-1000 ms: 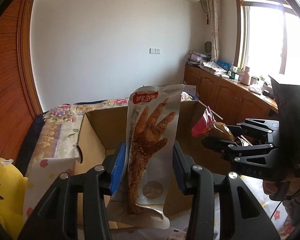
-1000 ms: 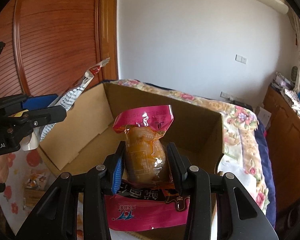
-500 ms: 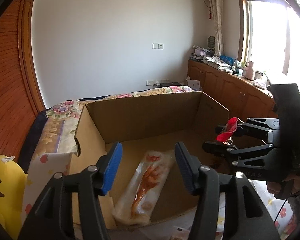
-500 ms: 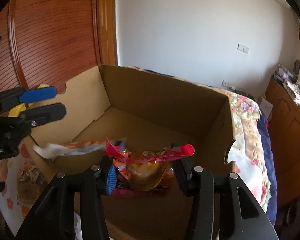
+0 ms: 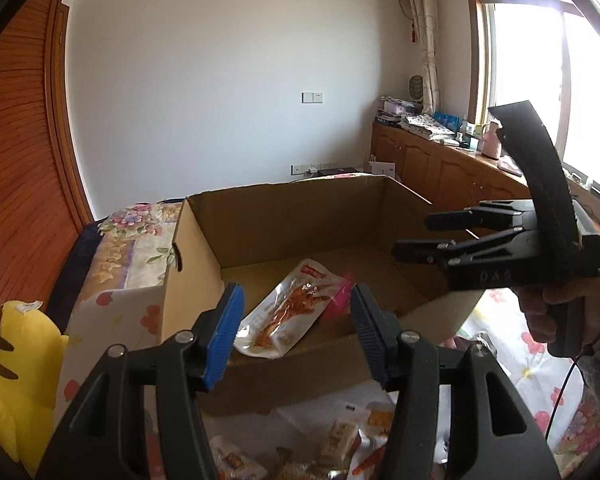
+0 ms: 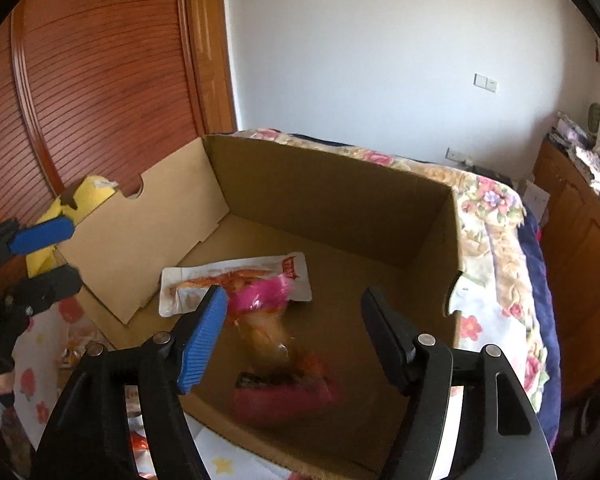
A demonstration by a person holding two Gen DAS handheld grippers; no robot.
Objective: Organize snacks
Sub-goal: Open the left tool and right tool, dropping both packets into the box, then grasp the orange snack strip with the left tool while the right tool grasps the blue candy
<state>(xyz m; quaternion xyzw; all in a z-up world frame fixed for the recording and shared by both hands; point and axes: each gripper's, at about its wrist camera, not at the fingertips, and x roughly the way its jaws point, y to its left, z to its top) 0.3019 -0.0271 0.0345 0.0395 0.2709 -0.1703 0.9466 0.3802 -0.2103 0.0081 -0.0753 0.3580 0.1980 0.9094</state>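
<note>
Right wrist alone shows the blurred pink snack [image 6: 260,312]; right gripper [image 6: 292,336] opening.

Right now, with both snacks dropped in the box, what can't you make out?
- Pink-topped packet, right wrist view: motion blur hides its label.
- Same packet, left wrist view: mostly behind the white packet.
- Loose snacks outside the cardboard box: hidden by gripper arms, cut by the edge.

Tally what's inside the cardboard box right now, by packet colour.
White packet with orange print: 1
Pink-topped packet, blurred, lying partly on the white one: 1
Pink/red packet near the front wall of the cardboard box, too blurred to detail: 1
Total: 3
</note>
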